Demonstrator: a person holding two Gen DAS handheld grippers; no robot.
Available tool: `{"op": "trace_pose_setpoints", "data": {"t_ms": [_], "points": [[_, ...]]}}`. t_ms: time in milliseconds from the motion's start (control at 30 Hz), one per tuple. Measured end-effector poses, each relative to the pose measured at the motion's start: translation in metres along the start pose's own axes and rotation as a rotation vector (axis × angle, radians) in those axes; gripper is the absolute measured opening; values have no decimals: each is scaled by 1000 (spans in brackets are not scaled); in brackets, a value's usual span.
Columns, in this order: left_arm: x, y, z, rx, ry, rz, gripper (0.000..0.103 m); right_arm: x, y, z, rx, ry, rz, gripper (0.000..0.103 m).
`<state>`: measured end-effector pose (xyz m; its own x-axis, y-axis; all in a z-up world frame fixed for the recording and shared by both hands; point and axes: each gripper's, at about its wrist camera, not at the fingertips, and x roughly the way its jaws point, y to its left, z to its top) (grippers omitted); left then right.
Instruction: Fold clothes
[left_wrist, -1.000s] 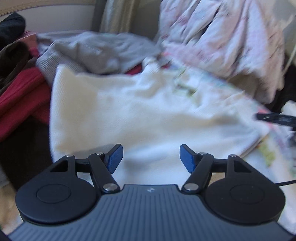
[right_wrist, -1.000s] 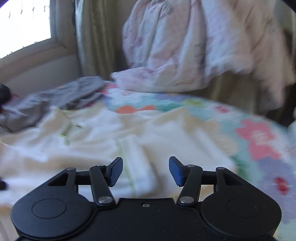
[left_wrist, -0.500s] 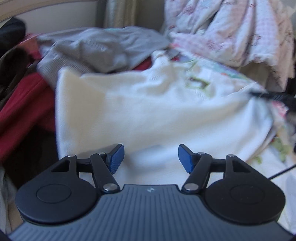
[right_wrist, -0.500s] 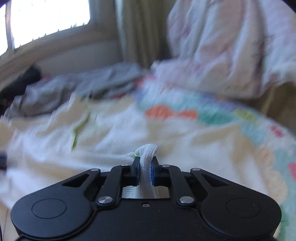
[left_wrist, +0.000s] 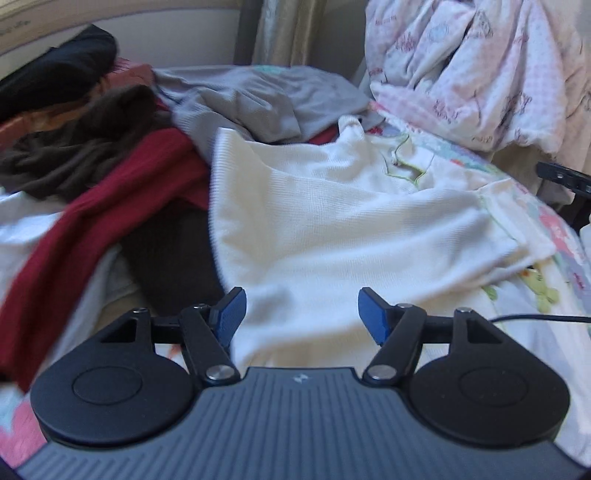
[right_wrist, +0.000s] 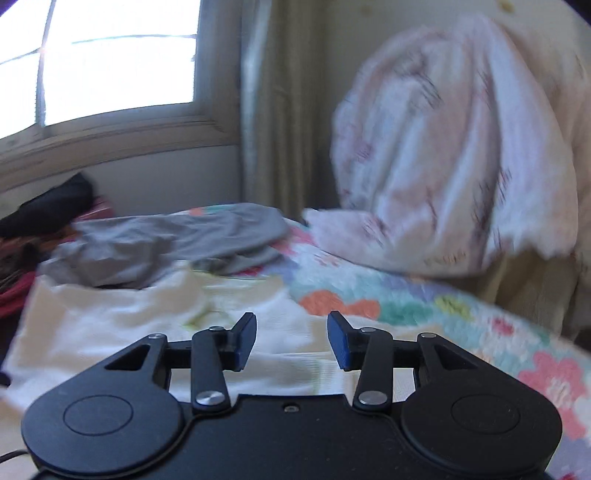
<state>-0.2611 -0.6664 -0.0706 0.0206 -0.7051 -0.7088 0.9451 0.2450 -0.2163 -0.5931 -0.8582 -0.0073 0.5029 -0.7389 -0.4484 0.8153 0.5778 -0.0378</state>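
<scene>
A white ribbed garment (left_wrist: 332, 221) lies spread on the bed, its green-trimmed neckline at the far side, a fold running across its right half. My left gripper (left_wrist: 301, 306) hovers over its near edge, jaws apart and opening slightly, nothing between the pads. In the right wrist view the same white garment (right_wrist: 110, 325) lies below and left of my right gripper (right_wrist: 291, 332). That gripper's jaws are opening, with no cloth between them. A black part of the right gripper (left_wrist: 561, 175) shows at the right edge of the left wrist view.
A grey garment (left_wrist: 266, 96), a dark red one (left_wrist: 122, 192), a brown one (left_wrist: 74, 147) and a black one (left_wrist: 55, 81) are piled at the left. Pink patterned bedding (left_wrist: 461, 74) is heaped at the back right. A floral sheet (right_wrist: 424, 314) covers the bed; window (right_wrist: 110, 55) and curtain (right_wrist: 284, 110) stand behind.
Half a second ago my right gripper was shut on a pinch of the white garment; it has let go and risen. The left gripper has drawn back, showing more of the pile.
</scene>
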Motion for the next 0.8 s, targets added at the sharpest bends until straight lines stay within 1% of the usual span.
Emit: {"op": "trace_pose_setpoints", "data": {"t_ms": [33, 67, 133, 200, 267, 333, 400, 467, 533, 567, 600, 700, 733, 800], "points": [[-12, 3, -6, -3, -2, 0, 67, -16, 9, 4, -21, -8, 16, 50], [-23, 6, -11, -7, -4, 2, 67, -34, 16, 6, -25, -22, 30, 56], [-46, 14, -22, -2, -13, 18, 67, -73, 24, 7, -5, -50, 55, 62], [-69, 21, -31, 27, -24, 46, 67, -108, 28, 3, -12, -53, 45, 66], [-93, 26, -37, 92, -44, 78, 68, -140, 29, -1, -45, -45, 9, 67], [-115, 32, -38, 174, -72, 119, 68, -170, 28, -5, -91, -29, -40, 69], [-136, 39, -36, 271, -107, 167, 70, -198, 20, -9, -114, -10, -69, 71], [-153, 48, -30, 372, -138, 236, 71, -225, 9, -11, -127, 2, -98, 79], [-167, 60, -20, 466, -165, 292, 72, -249, -2, -13, -121, 17, -135, 79], [-172, 66, -13, 497, -167, 322, 73, -261, -8, -14, -116, 21, -152, 79], [-178, 72, -7, 524, -163, 364, 73, -273, -12, -17, -109, 14, -164, 79], [-191, 87, 5, 658, -175, 478, 74, -306, -25, -30, -61, 11, -193, 80], [-194, 91, 9, 707, -179, 518, 77, -317, -27, -36, -41, 6, -193, 80], [-196, 97, 9, 851, -179, 611, 79, -336, -31, -51, 6, 11, -181, 80]]}}
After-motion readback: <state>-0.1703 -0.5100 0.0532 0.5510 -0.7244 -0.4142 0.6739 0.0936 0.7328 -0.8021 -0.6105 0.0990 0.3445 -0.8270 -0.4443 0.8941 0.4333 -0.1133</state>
